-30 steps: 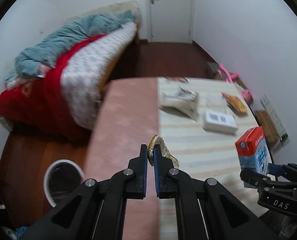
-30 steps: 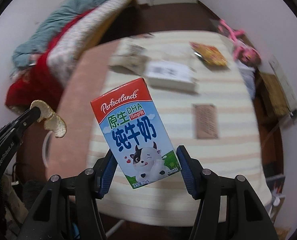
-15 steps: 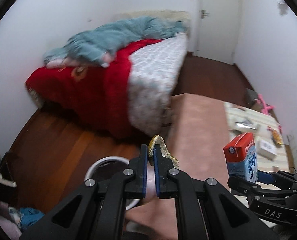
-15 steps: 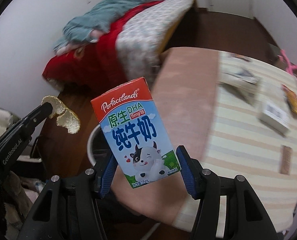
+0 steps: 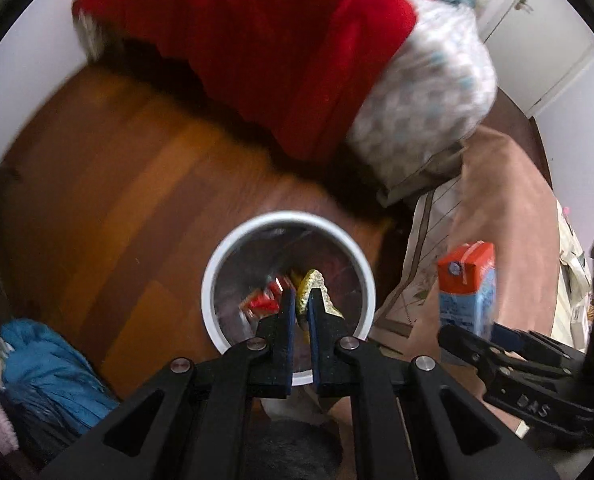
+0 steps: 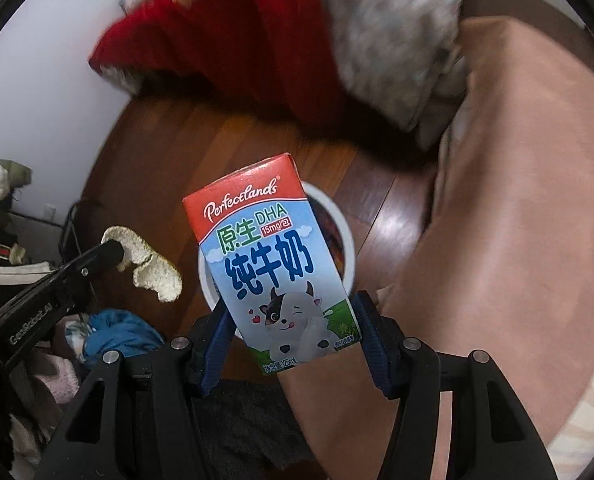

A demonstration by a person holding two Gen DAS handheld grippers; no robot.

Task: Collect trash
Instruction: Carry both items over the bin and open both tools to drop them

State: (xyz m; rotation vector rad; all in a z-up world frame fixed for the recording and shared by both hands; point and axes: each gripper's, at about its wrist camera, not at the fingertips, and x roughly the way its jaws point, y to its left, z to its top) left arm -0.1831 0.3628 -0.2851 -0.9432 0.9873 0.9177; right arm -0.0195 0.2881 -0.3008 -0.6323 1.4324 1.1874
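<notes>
Over wooden floor (image 5: 109,200): white-rimmed bin (image 5: 217,264), bed (image 5: 281,40) at 12 o'clock, left gripper (image 5: 302,300) clamping peel (image 5: 311,280), right gripper (image 6: 293,336) clamping milk carton (image 6: 273,264)

The near rim of the white bin (image 5: 217,276) is covered by the left gripper's fingers (image 5: 285,320), and most of it is blocked by the milk carton (image 6: 273,264) in the right wrist view. The contents of the bin cannot be made out. The red bedding (image 5: 281,40) is smeared by blur.
</notes>
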